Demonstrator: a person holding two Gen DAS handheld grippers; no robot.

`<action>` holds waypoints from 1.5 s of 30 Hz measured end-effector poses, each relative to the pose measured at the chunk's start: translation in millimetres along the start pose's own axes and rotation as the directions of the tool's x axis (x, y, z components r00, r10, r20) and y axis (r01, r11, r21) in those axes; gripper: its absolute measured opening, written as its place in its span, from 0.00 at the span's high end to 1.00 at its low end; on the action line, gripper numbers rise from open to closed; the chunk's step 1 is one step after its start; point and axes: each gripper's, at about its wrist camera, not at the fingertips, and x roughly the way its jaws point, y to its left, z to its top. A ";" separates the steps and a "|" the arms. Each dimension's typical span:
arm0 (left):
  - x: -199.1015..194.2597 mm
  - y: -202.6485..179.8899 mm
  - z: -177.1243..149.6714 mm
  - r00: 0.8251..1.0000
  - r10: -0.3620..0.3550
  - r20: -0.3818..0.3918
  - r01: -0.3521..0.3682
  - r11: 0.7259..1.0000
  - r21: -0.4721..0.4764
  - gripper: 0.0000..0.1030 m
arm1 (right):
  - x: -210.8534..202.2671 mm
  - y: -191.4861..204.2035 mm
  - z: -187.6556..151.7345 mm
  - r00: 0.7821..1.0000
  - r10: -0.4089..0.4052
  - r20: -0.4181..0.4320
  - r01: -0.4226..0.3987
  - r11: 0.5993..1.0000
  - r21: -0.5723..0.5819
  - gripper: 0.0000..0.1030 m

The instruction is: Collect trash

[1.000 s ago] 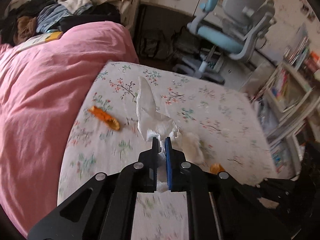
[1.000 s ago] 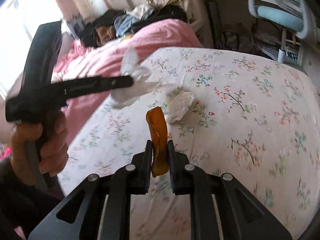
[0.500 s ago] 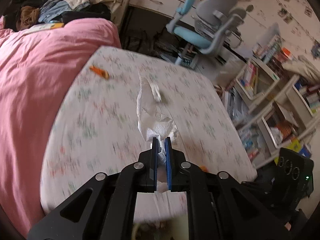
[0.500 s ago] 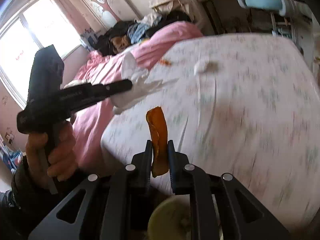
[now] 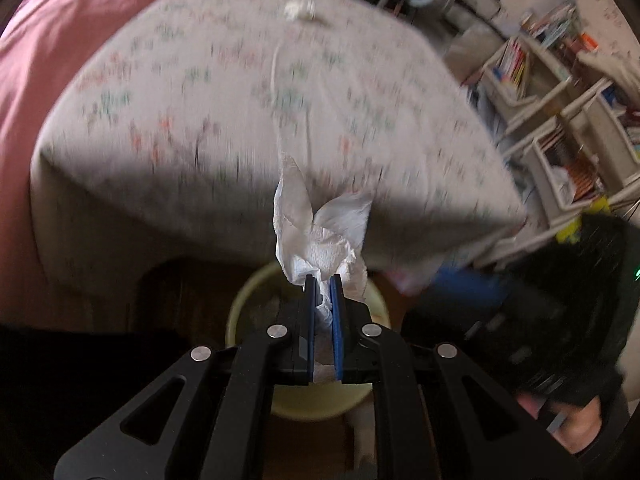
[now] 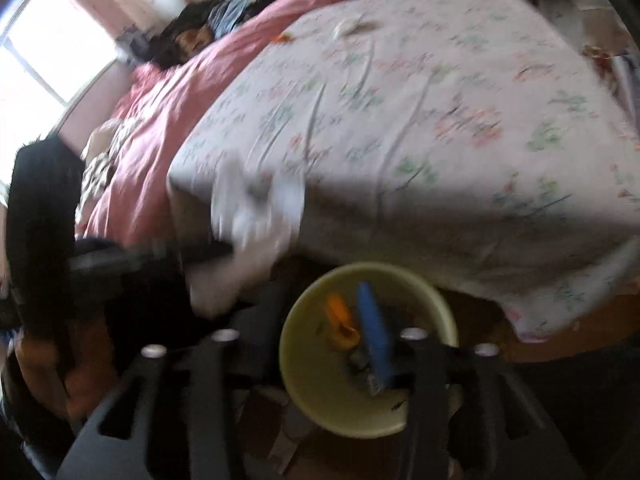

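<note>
Now tissue [image 5: 316, 236] between left tongs [image 5: 323, 284]

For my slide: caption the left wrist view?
Left gripper clamps a white tissue above the yellow bin beside the bed.

My black left gripper [image 5: 323, 280] with blue pads [image 5: 338, 312] pinches a white tissue [image 5: 316, 236]. Below sits a pale yellow bin [image 6: 316, 392] with an orange peel [image 6: 340, 320] inside. The bedsheet [image 5: 224, 92] is white with pink-and-green flowers; the quilt [image 5: 36, 60] is pink.
</note>
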 end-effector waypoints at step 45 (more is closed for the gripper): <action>-89.5 63.4 209.0 0.790 0.367 0.492 -0.326 0.930 -0.169 0.14 | 6.0 18.0 147.4 0.884 -0.220 0.413 0.284 0.953 -0.101 0.16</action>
